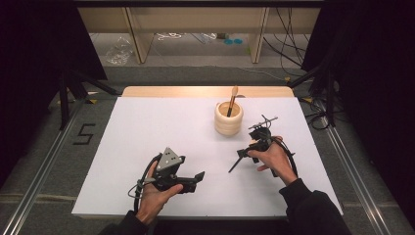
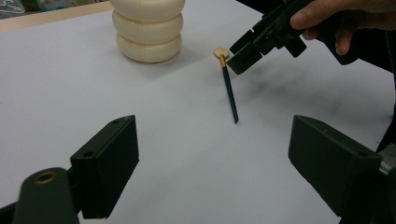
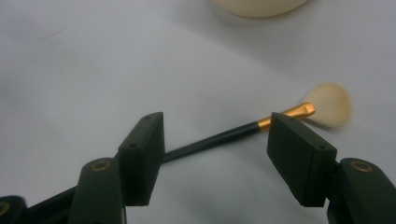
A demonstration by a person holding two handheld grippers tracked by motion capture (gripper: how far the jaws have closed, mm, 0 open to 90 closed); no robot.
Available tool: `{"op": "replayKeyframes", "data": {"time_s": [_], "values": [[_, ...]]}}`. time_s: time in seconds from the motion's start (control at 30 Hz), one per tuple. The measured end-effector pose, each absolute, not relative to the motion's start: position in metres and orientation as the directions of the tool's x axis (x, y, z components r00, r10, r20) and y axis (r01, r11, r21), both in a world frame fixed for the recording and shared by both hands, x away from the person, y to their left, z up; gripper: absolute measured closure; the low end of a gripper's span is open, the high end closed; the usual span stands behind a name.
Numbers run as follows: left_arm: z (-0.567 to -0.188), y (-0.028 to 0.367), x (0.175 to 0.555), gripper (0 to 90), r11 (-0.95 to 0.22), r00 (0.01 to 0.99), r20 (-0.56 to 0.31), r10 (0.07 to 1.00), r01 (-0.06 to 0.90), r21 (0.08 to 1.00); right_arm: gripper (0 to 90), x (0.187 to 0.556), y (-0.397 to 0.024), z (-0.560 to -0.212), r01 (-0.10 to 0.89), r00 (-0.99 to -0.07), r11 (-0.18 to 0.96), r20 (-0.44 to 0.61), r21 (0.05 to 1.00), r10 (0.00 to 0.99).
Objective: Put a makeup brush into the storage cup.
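Writing: a dark figure "5" (image 1: 84, 133) is marked on the floor, well to the left of the cup and off the table's left edge.
Landmark: a cream ribbed cup (image 1: 228, 118) stands upright toward the far side of the white table (image 1: 147, 127).
Cup contents: one brush with a dark handle and a pale wooden-looking end (image 1: 233, 99) stands in the cup, leaning slightly.
Task thing: a makeup brush (image 3: 243, 132) with dark handle, gold ferrule and pale fan bristles lies flat on the table, on the near right side of the cup, bristles toward the cup.
Right hand: it holds the right tool (image 3: 215, 154) just near-right of the cup, tipped down over the brush's bristle end.
Right tool state: its jaws stand apart, one on each side of the brush handle, not pressing on it.
Left hand: it grips the left tool (image 2: 212, 158) well to the near left of the cup, held about level and pointing toward the brush.
Left tool state: jaws wide, only bare table between them.
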State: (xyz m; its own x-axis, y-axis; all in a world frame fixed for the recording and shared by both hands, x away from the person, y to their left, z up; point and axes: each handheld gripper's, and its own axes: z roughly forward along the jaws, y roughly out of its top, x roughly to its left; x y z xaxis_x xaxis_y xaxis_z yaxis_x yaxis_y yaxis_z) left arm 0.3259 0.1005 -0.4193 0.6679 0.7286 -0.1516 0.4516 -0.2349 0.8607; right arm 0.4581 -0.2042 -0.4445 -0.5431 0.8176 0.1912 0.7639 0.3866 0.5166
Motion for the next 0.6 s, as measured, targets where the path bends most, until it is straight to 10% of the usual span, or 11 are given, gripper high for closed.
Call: {"op": "replayKeyframes", "data": {"time_s": [0.6], "values": [[-0.418,0.101,0.326,16.0,-0.235,0.671,-0.148,0.727,0.445,0.864,40.0,0.467,-0.189,-0.45,0.788,-0.551,0.45,0.155,0.421,0.82]]}}
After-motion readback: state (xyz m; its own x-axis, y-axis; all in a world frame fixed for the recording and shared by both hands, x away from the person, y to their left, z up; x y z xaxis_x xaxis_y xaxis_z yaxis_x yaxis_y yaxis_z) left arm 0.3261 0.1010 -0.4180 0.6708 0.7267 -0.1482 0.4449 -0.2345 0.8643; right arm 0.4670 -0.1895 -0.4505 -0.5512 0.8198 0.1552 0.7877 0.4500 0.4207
